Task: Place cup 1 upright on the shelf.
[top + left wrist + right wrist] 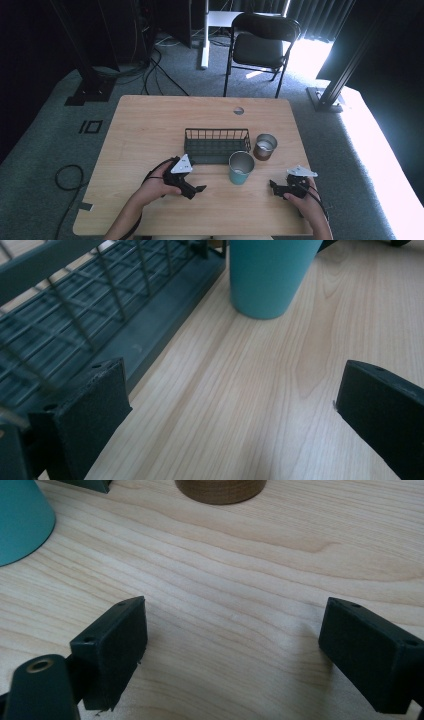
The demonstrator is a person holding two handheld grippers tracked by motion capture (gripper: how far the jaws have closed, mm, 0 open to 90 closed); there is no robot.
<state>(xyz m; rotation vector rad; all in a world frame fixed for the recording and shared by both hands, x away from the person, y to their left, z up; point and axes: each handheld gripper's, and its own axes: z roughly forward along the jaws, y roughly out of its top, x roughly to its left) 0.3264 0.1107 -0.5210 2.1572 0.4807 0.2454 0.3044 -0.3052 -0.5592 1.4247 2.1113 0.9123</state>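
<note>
High view: the teal cup (241, 168) stands upright on the table (150, 130), just in front of the right end of the wire rack (217, 145), and it serves as the landmark here. Just behind it and to its right stands the brown cup (264, 146), also upright, near the rack's right end. Nothing lies in the rack as far as the pictures show, and neither cup is held, so the work looks barely begun: a guess is that the cups are meant for the rack, and both moves remain.

The left claw (197, 190) rests low to the left of the teal cup, its jaws spread wide with nothing between them; the left gripper view looks straight at the cup's base. The right claw (274, 186) sits to the cup's right, jaws likewise wide apart over bare wood.

The teal cup is a smooth, matte, tapered tumbler with a pale metallic inside. The brown cup is shorter and rounder, with a shiny rim. The rack is dark coated wire, a low oblong basket with a grid floor. The table is pale wood-grain laminate with rounded corners.
</note>
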